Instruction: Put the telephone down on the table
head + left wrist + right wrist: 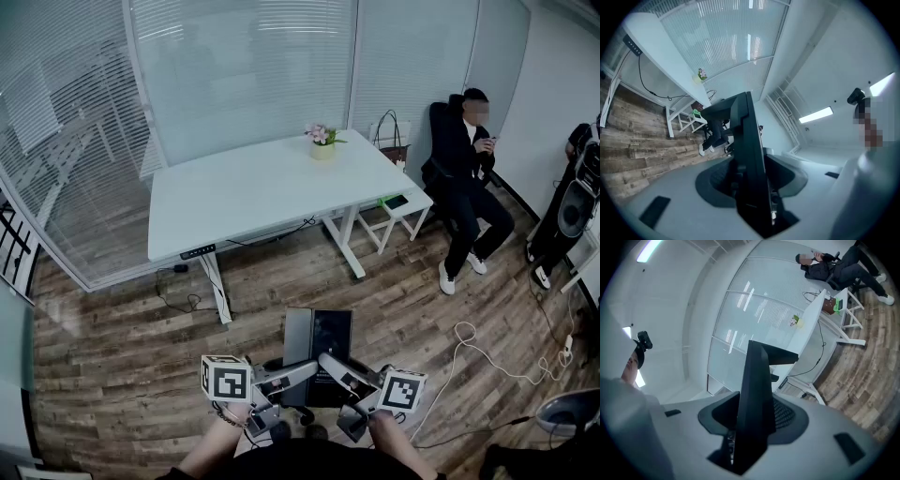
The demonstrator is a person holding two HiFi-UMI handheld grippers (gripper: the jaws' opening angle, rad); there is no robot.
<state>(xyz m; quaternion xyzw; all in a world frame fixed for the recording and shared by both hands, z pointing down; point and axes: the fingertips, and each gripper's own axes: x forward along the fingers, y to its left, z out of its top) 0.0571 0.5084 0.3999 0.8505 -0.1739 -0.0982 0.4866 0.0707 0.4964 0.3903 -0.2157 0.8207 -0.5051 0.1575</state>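
Both tongs grip one black telephone [319, 339] from opposite sides: the left tongs [302, 369] and the right tongs [330, 362] each have their jaws part-way apart and closed on its dark body, which shows edge-on between the jaws in both gripper views. The telephone hangs in front of the person, over the wooden floor [112, 356] and well apart from the white desk [253, 192]. A flower pot [322, 142] stands at the desk's far edge, and a seated person [464, 173] is beyond the desk's right end.

We count one left gripper [302, 368], one right gripper [332, 365], one telephone [319, 336], one table [253, 187], one flower pot [322, 146], one stool [399, 212].
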